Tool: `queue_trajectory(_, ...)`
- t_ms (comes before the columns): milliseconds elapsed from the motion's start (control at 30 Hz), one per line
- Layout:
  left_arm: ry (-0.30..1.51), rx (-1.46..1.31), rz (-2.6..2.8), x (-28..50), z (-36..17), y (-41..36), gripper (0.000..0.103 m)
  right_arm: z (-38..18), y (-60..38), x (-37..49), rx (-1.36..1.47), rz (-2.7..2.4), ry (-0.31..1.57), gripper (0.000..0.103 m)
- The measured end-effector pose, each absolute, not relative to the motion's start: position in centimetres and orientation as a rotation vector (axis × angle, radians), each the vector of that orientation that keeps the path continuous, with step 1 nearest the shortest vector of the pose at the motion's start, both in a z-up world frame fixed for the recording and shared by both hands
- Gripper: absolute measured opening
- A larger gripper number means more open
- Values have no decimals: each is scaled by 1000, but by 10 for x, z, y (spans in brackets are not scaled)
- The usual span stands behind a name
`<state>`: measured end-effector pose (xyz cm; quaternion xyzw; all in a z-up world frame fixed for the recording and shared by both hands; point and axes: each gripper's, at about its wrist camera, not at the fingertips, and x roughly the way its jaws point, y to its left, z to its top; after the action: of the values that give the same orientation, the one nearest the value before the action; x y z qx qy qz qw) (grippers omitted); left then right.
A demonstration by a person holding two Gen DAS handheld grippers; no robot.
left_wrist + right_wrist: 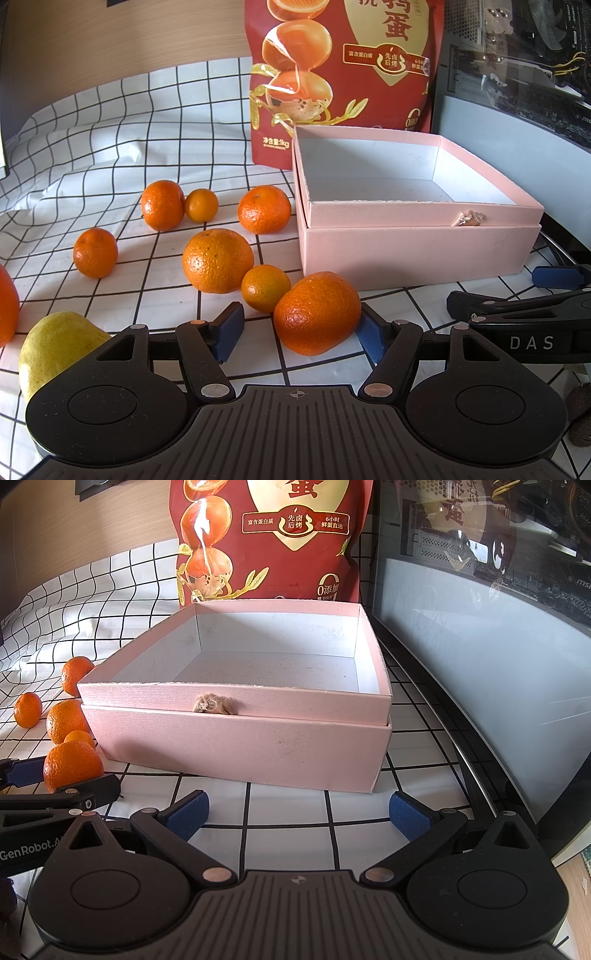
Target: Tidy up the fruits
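Desk cloth (110, 122) is white with a thin black grid. Scattered tangerines (218, 260) are bright orange, and the pear (51, 350) at 8 o'clock in the left view is yellow-green. The box (236, 746) is pale pink outside, white inside, with a small tan tuft on front. Behind it at 12 o'clock, the snack bag (343, 74) is deep red with gold print. Both grippers are black with blue pads (186, 814).

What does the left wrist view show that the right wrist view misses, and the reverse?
Left wrist only: a yellow pear and the left tool open around a big orange, right pad touching, left pad apart.

Right wrist only: the right tool open over bare checked cloth.

Both: the empty pink box, the red bag, scattered oranges.
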<state>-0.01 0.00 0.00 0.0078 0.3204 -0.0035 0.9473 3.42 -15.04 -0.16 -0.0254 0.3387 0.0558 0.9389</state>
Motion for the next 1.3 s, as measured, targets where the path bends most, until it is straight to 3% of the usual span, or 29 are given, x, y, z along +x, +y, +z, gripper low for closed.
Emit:
queue_trajectory(333, 652, 15, -8, 0, 0, 0, 72, -1, -150, 34, -52, 114, 692, 103)
queue_trajectory(500, 656, -103, -135, -7, 15, 17, 62, 1, -150, 34, -79, 182, 722, 103)
queue_trajectory(733, 418, -219, -32, -94, 80, 97, 61, 11, -156, 28, -127, 267, 824, 103)
queue_trajectory(967, 392, -408, 261, -178, 53, 199, 59, 8, -151, 22, -131, 278, 796, 103)
queue_trajectory(1100, 352, -439, 228, -207, 47, 218, 59, 11, -146, 6, -120, 409, 766, 97)
queue_trajectory(1300, 346, -471, 322, -215, 43, 224, 59, 40, -96, -43, -150, 652, 653, 97)
